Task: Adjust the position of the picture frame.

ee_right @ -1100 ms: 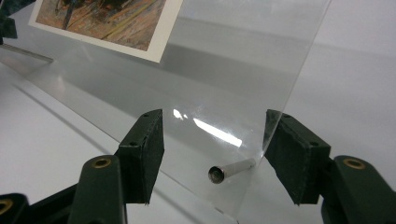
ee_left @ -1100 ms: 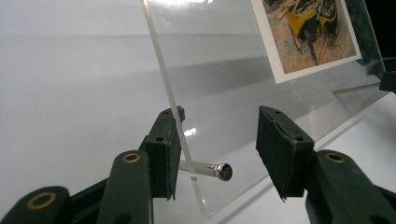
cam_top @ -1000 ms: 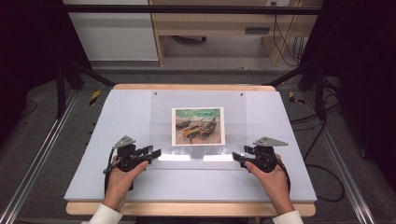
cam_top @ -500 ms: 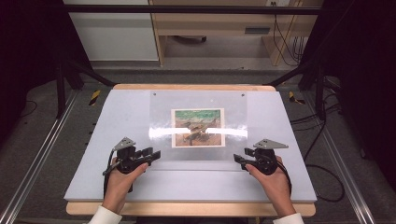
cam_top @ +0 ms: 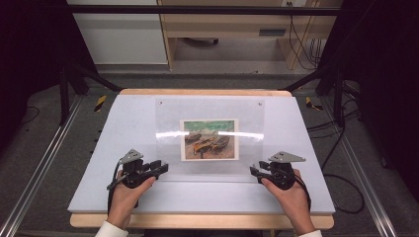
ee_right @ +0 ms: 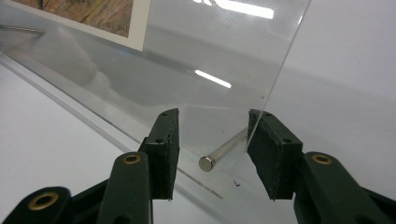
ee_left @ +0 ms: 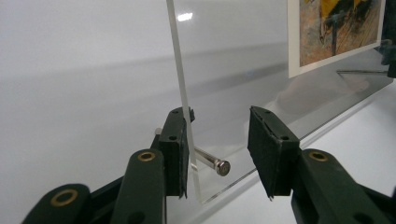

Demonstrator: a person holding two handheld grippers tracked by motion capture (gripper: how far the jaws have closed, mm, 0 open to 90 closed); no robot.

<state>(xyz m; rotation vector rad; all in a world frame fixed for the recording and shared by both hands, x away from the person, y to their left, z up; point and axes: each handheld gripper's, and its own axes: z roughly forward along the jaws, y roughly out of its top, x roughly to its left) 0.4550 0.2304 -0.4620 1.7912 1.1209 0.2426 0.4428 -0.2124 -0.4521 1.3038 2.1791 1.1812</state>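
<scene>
A clear acrylic sheet lies on the white table over a small painted picture. My left gripper is at the sheet's near left corner and my right gripper at its near right corner. In the left gripper view the jaws straddle the sheet's corner and a metal pin; the sheet edge rests by one pad, and the other pad stands apart. In the right gripper view the jaws straddle a pin likewise. Both pairs of jaws have just been closing.
The table's wooden edge runs along the front. Metal rails flank both sides, and cables lie on the floor at the right. Two small holes mark the sheet's far corners.
The bright glare band on the sheet has shifted from its near edge to across the picture. Both hands stay at the near corners.
</scene>
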